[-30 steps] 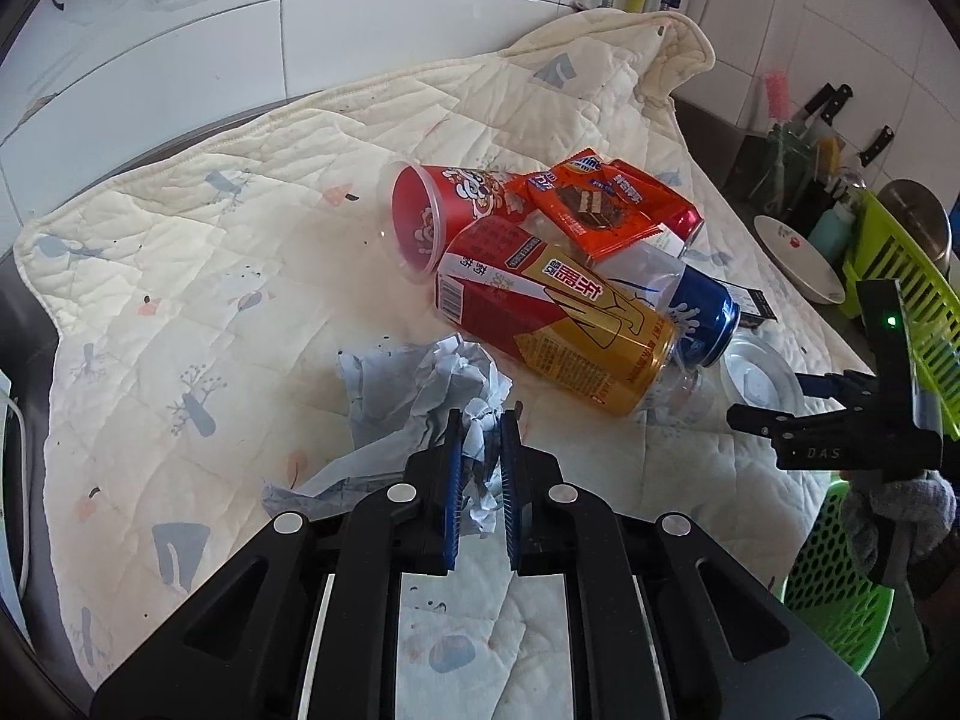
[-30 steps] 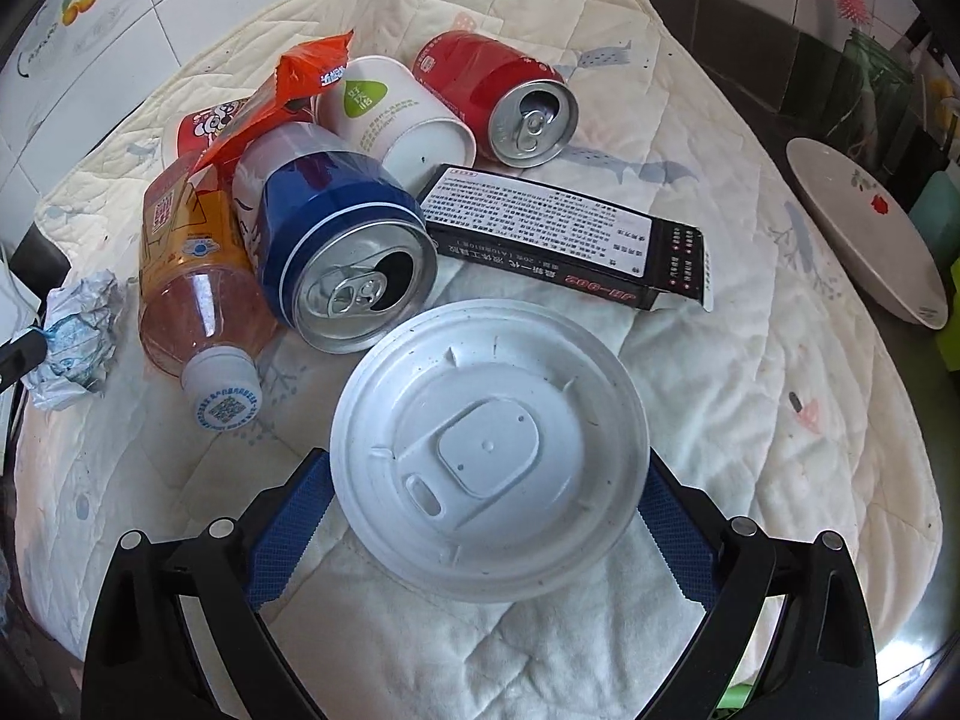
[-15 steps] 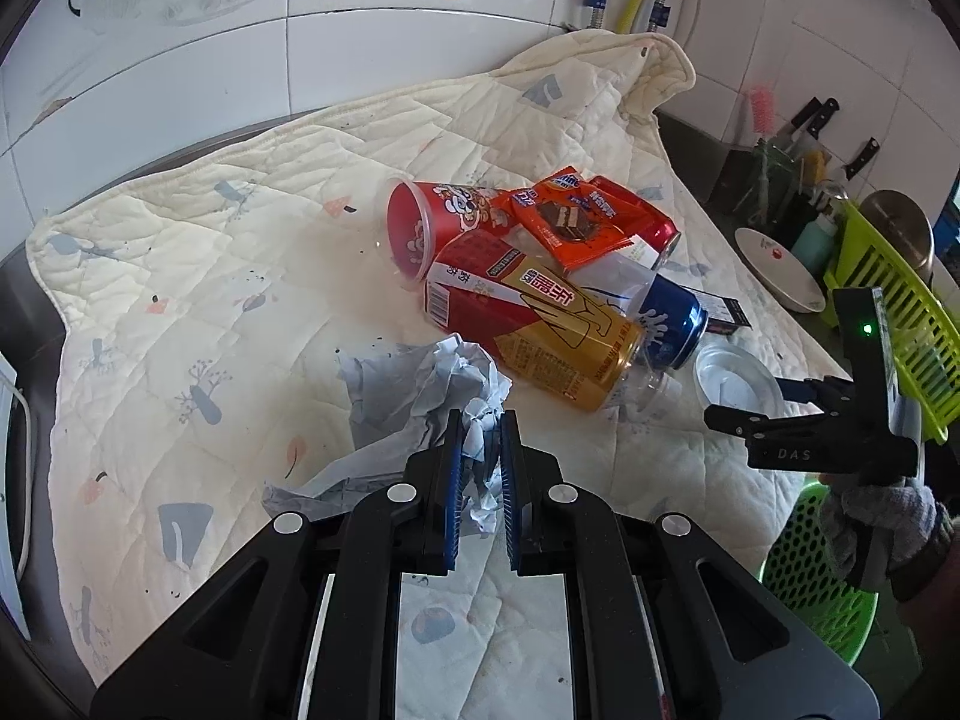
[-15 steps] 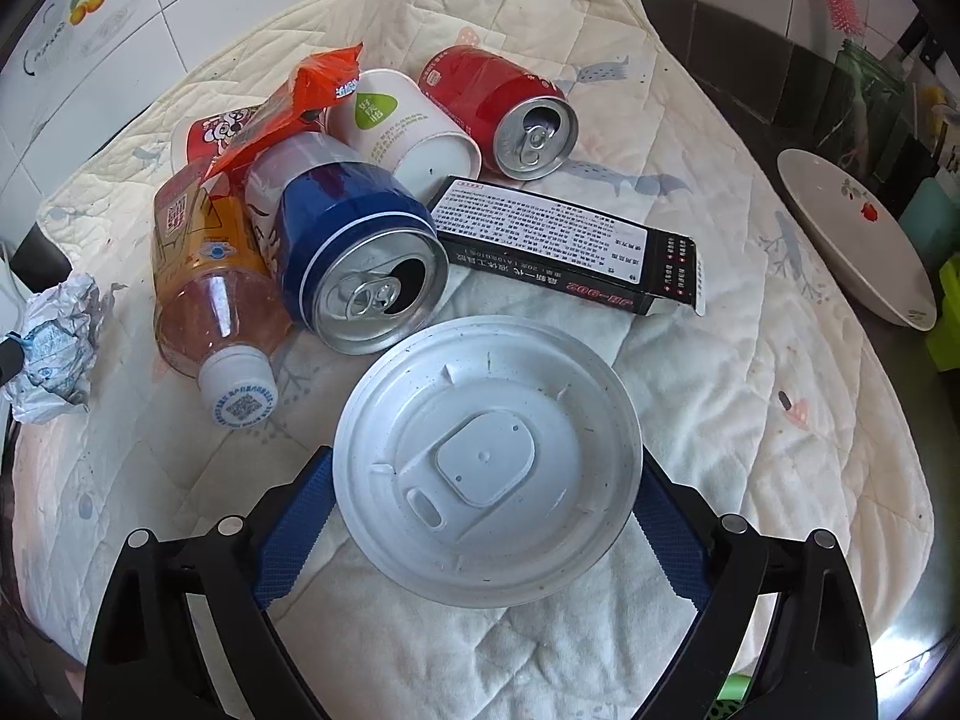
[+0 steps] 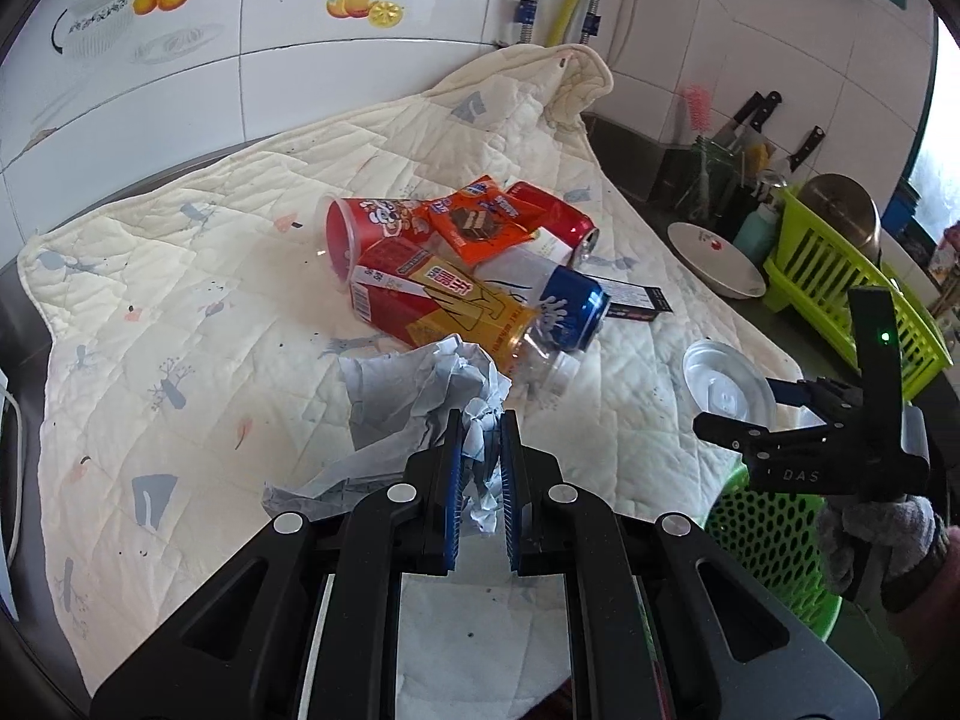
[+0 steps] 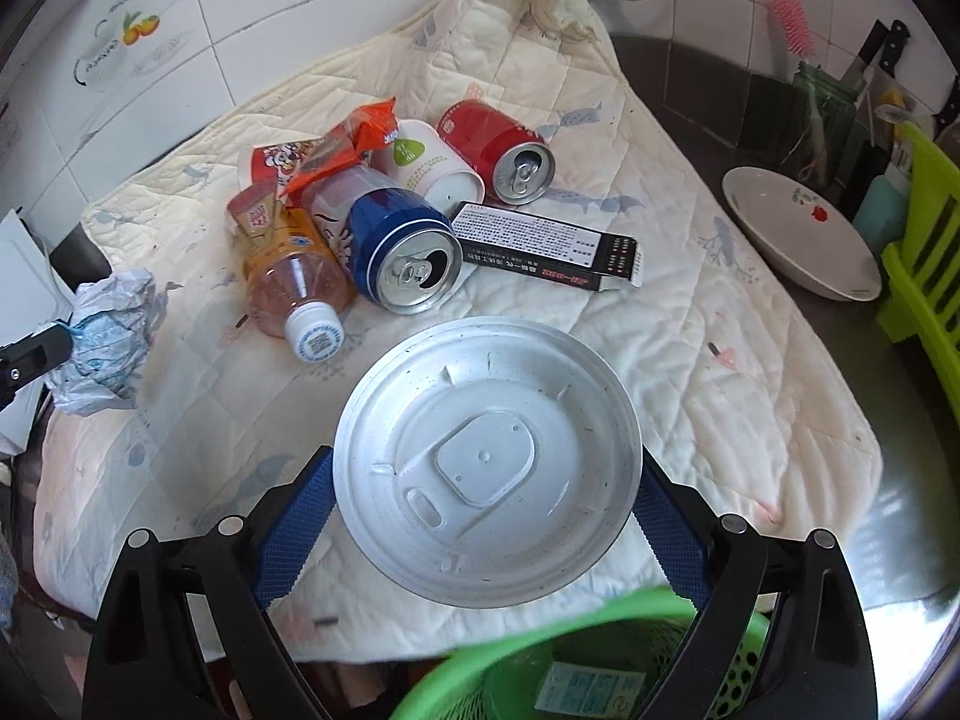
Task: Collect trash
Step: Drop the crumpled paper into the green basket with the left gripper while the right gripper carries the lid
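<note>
My left gripper (image 5: 479,444) is shut on a crumpled white paper (image 5: 432,402), held above the quilted cloth (image 5: 180,312); the paper also shows in the right wrist view (image 6: 108,336). My right gripper (image 6: 483,474) is shut on a white plastic cup lid (image 6: 486,456), held over the rim of a green mesh basket (image 6: 540,666); lid (image 5: 726,387) and basket (image 5: 774,540) show at the right of the left wrist view. A trash pile lies mid-cloth: blue can (image 6: 408,252), red can (image 6: 498,150), orange bottle (image 6: 294,276), paper cup (image 6: 426,168), black box (image 6: 546,252), orange wrapper (image 5: 474,222).
A white plate (image 6: 804,234) and a lime green dish rack (image 5: 852,282) stand on the dark counter at the right, with knives (image 5: 750,120) behind. A tiled wall (image 5: 180,60) backs the cloth. A card lies inside the basket (image 6: 588,690).
Both grippers pulled back and up from the cloth. The right one carried the lid off the cloth edge to over the green basket. The left one lifted the paper.
</note>
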Demonstrator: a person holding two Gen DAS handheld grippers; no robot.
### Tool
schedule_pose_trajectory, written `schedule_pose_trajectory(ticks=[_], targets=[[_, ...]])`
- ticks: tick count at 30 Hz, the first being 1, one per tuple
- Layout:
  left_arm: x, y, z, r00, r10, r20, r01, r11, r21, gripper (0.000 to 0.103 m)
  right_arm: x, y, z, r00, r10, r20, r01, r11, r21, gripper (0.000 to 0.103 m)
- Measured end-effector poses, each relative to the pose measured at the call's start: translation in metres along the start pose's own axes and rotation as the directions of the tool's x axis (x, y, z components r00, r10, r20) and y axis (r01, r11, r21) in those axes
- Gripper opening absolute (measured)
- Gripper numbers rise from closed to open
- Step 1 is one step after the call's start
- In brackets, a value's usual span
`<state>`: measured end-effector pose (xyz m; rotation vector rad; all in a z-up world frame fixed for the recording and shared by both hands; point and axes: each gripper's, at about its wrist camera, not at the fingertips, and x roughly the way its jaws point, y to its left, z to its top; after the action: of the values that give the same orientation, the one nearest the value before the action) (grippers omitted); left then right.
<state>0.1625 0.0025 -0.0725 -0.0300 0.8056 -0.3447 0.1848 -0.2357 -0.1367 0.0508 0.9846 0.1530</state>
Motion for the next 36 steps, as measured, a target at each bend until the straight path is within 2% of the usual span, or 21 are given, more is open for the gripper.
schedule_pose_trajectory(ticks=[12, 22, 36], targets=[[-0.023, -0.062, -0.027, 0.996, -0.092, -0.007, 0.093, 0.994, 0.061, 0.01, -0.081, -0.022, -0.048, 0.997, -0.033, 0.075, 0.031, 0.999, 0.021, 0.09], [-0.034, -0.113, -0.049, 0.987, -0.158, -0.028, 0.16, 0.98, 0.116, 0.01, -0.13, -0.047, -0.082, 0.99, -0.074, 0.12, 0.069, 0.996, 0.049, 0.09], [-0.02, -0.192, -0.089, 0.962, -0.237, -0.139, 0.262, 0.944, 0.202, 0.01, -0.173, -0.087, -0.12, 0.981, -0.124, 0.148, 0.111, 0.989, 0.093, 0.09]])
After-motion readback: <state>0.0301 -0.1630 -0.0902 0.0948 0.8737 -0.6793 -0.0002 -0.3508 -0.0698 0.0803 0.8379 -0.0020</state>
